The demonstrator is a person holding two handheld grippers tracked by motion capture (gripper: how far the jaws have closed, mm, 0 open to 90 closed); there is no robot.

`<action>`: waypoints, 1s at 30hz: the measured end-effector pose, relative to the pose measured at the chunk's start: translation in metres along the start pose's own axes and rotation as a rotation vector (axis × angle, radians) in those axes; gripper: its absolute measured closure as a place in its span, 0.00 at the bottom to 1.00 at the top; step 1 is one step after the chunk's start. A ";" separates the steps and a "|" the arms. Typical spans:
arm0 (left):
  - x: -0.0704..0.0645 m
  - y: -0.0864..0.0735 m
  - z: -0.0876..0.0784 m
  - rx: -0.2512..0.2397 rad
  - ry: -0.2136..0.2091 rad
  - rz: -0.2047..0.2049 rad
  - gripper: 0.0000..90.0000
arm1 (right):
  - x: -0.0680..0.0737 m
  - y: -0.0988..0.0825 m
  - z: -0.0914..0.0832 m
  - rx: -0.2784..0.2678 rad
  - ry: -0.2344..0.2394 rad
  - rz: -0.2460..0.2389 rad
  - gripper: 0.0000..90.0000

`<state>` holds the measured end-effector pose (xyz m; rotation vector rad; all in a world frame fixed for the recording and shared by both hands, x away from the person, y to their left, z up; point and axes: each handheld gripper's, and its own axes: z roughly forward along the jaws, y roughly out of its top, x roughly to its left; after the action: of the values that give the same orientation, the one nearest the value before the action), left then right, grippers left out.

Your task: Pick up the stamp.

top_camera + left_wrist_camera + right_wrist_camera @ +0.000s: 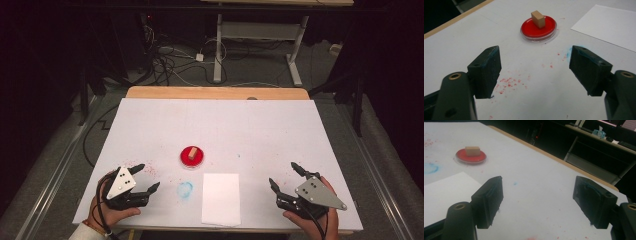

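A small wooden block (192,154) lies on a red dish (192,159), which sits near the middle of the white counter (250,130). Taking the dish as the landmark: a white sheet (221,198) lies flat just on the near side of it and slightly to its right, apart from it. A round blue smudge (184,190) marks the counter on the near side of the dish, just left of the sheet. Red specks (509,83) scatter over the counter to the dish's near left.

The left gripper (148,176) rests low over the counter well to the near left of the dish, pointing toward it; its jaws stand wide with nothing between them, and its own view looks between them at the block and dish ahead. The right gripper (285,176) sits well to the near right of the dish, beyond the sheet, jaws also wide and empty. In the right gripper view the dish and block show far off at the upper left.
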<state>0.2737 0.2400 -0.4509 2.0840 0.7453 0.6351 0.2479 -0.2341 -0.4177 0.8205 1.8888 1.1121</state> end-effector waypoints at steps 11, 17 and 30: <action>0.005 0.002 0.007 0.061 -0.011 -0.024 0.28 | 0.002 -0.003 -0.003 0.026 -0.011 -0.041 0.27; 0.011 0.004 0.003 0.057 -0.015 -0.050 0.28 | 0.002 0.000 0.002 0.022 0.002 -0.038 0.28; 0.015 0.019 0.005 0.103 -0.023 -0.062 0.28 | 0.004 0.003 0.007 0.017 0.017 -0.061 0.28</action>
<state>0.2923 0.2384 -0.4355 2.1491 0.8427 0.5481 0.2522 -0.2267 -0.4183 0.7597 1.9267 1.0699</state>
